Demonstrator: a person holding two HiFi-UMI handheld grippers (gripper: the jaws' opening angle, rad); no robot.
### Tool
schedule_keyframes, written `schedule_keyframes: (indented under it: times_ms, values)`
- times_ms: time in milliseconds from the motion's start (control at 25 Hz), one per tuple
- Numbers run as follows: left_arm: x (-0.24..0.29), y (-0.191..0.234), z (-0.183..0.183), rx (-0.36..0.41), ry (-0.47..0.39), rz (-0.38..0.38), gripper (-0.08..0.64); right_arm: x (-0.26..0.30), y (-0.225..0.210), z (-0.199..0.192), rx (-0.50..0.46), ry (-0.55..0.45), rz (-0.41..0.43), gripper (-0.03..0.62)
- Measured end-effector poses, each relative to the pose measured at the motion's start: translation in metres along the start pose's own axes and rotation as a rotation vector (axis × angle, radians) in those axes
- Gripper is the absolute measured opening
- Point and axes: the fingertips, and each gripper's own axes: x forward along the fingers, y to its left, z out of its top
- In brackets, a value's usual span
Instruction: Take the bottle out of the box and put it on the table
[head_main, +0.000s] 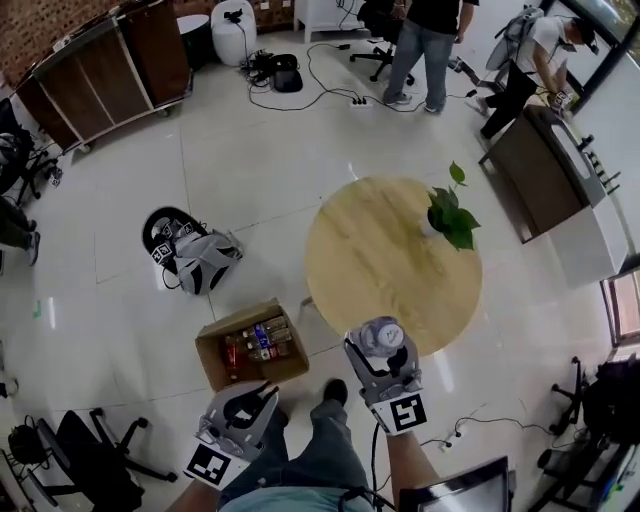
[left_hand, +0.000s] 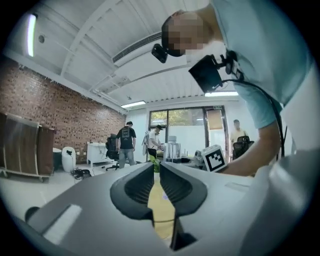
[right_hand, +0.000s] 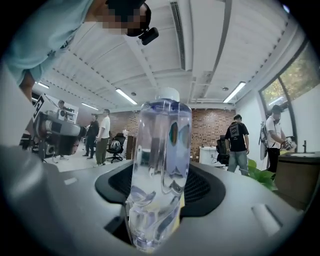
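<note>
Right gripper view shows our right gripper (right_hand: 159, 187) with its jaws spread fairly wide and clamped on a clear water bottle (right_hand: 160, 150), which is upright with a white cap. Head view puts that bottle at lower centre-right of the frame, overlapping the near edge of the round wooden table (head_main: 380, 250). It's out of the cardboard box (head_main: 211, 351), which sits on the floor lower left of the table with other bottles (head_main: 258, 340) inside. Our left gripper (left_hand: 156, 175) is empty, jaws almost touching with just a thin slit between them.

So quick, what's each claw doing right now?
Left claw: closed, empty.
Right claw: closed on the bottle.
</note>
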Motion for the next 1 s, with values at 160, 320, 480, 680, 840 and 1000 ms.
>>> schedule_keyframes:
  times_ms: [160,320,480,680,840,1000]
  values:
    - [0.059,-0.029,-0.008,-0.057,-0.003,-0.007,0.025,-0.021,-0.062,-0.025,0.001,-0.020,-0.038,0.270]
    - [0.110,-0.055,-0.023,-0.046,0.044,-0.014,0.011,-0.029,-0.108,-0.057,0.024,-0.028,-0.049,0.272]
    - [0.152,-0.067,-0.037,-0.033,0.075,0.003,0.011,-0.024,-0.141,-0.090,0.055,-0.057,-0.025,0.273]
    - [0.185,-0.072,-0.052,-0.010,0.120,0.020,0.011,-0.013,-0.164,-0.126,0.036,-0.037,-0.009,0.273]
    - [0.192,-0.071,-0.060,-0.006,0.148,0.022,0.011,-0.011,-0.169,-0.141,0.038,-0.027,-0.012,0.275]
    - [0.195,-0.072,-0.068,-0.019,0.168,0.018,0.011,-0.012,-0.170,-0.147,0.030,-0.042,-0.010,0.289]
